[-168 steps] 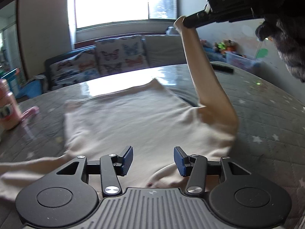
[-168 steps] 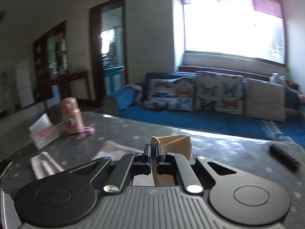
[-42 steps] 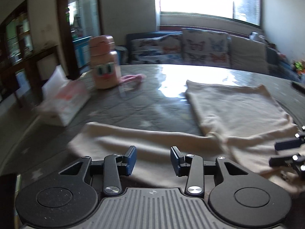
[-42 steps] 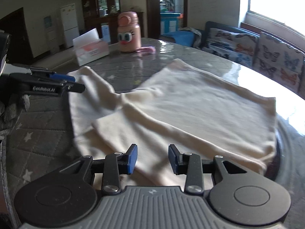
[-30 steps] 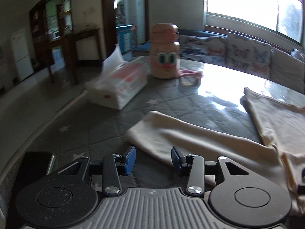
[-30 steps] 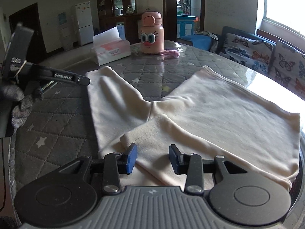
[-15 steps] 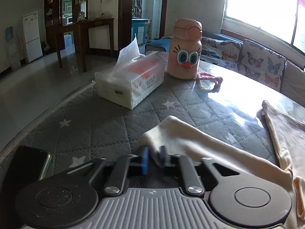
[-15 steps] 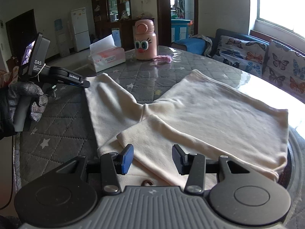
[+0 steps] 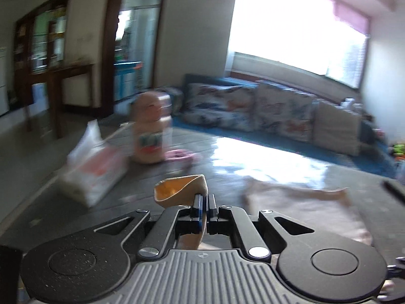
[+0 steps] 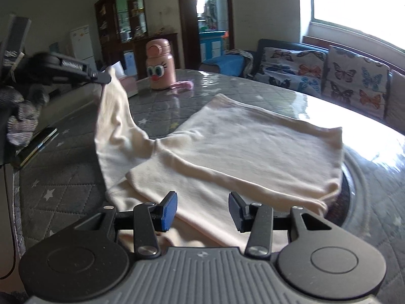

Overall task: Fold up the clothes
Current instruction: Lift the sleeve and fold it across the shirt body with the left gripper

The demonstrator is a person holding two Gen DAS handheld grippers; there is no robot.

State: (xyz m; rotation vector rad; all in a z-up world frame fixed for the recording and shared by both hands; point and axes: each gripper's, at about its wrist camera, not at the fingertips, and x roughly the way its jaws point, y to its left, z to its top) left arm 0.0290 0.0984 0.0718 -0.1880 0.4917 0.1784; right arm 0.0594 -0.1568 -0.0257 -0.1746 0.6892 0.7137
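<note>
The cream shirt (image 10: 253, 149) lies spread across the middle of the quilted table (image 10: 63, 185), its body flat, its far hem close to the shiny bare strip of tabletop by the sofa side. One sleeve is already folded over the body near the right gripper (image 10: 201, 211); the other sleeve (image 10: 114, 106) rises off the table to the left, pinched at its cuff by the left gripper (image 9: 204, 202), whose fingers are pressed together on the cloth (the cuff curls open above them in the left wrist view). The right gripper hangs just above the near edge of the shirt with its fingers spread and nothing between them.

Open table shows to the left of the shirt and between it and the far clutter. There stand a pink bottle (image 10: 159, 63) with a cartoon face, a tissue pack (image 9: 93, 174) beside it, and a small pink thing (image 10: 182, 85) at the bottle's foot. A phone (image 10: 35, 147) lies near the table's left edge, below the lifted sleeve.

Half a second ago the left gripper was only closing on the cuff, which lay flat; now the sleeve is raised.
</note>
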